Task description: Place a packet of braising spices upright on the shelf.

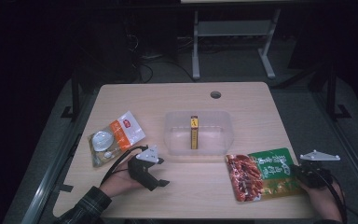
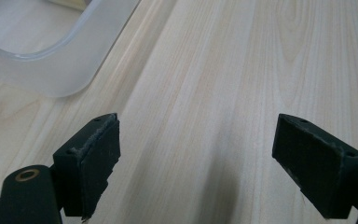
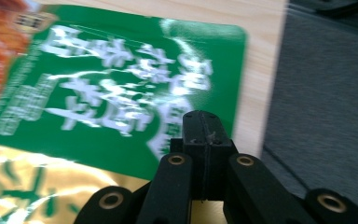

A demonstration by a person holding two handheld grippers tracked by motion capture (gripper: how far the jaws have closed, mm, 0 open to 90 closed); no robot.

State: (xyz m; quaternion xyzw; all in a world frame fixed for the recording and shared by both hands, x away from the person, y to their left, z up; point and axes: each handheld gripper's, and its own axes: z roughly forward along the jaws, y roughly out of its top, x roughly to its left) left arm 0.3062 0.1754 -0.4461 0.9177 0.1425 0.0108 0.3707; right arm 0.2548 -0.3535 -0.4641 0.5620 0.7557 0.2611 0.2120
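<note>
— What was hard to make out?

— In the right gripper view the print on the green snack bag [image 3: 121, 88] was smeared by blur, its left side cut off by the frame

— And the claws?

— The right gripper [image 3: 201, 122] sat clenched at the bag's right edge, lower right of the high view; whether it pinched the bag couldn't be told. The left gripper [image 2: 196, 163] stood released over bare wood

— The surroundings?

— A pale wooden table [image 1: 177, 100], a clear tub [image 1: 199, 133] at centre, dark room behind

A pale wooden table [image 1: 182, 98] carries a clear plastic tub [image 1: 199, 133] beyond the left gripper [image 1: 161, 175], an orange-and-white packet [image 1: 114, 137] just beside it, and a green-and-red pouch [image 1: 261, 173], probably snacks, under the right gripper [image 3: 204, 128].
</note>
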